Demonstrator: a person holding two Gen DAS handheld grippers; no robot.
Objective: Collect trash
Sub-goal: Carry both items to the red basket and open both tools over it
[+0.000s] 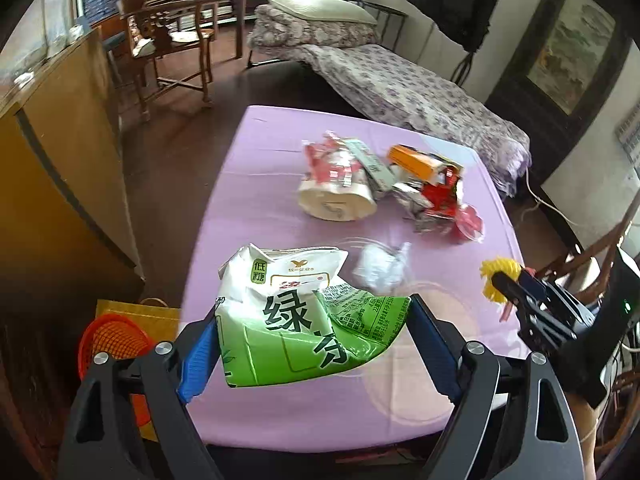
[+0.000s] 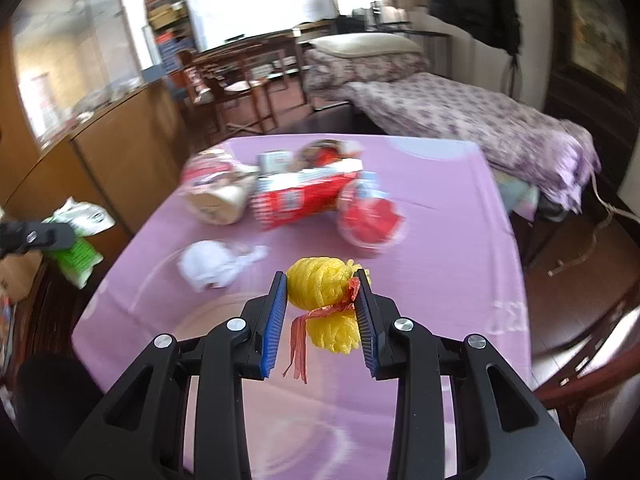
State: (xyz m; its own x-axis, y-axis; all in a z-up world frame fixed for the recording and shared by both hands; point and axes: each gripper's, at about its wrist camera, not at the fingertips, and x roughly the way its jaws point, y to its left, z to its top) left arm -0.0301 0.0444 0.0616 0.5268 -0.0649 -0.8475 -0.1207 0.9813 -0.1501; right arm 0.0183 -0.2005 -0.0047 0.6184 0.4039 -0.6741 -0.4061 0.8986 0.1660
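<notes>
My left gripper [image 1: 312, 320] is shut on a crumpled green and white tea carton [image 1: 296, 316], held above the near left part of the pink table [image 1: 260, 168]. The carton also shows at the left in the right wrist view [image 2: 80, 236]. My right gripper [image 2: 322, 280] is shut on a yellow mesh net [image 2: 320, 286] with a red tie, above the table's near side; it shows in the left wrist view [image 1: 500, 276] too. A white crumpled paper [image 1: 380, 266] lies on the table. Farther back lie a paper bowl [image 1: 336, 200], an orange box [image 1: 420, 162] and red wrappers [image 1: 444, 200].
An orange basket [image 1: 112, 340] and a yellow bag [image 1: 132, 308] sit on the floor left of the table. A wooden cabinet [image 1: 60, 168] stands at the left. A bed with a floral cover [image 1: 420, 92] is behind the table, and wooden chairs [image 1: 172, 48] farther back.
</notes>
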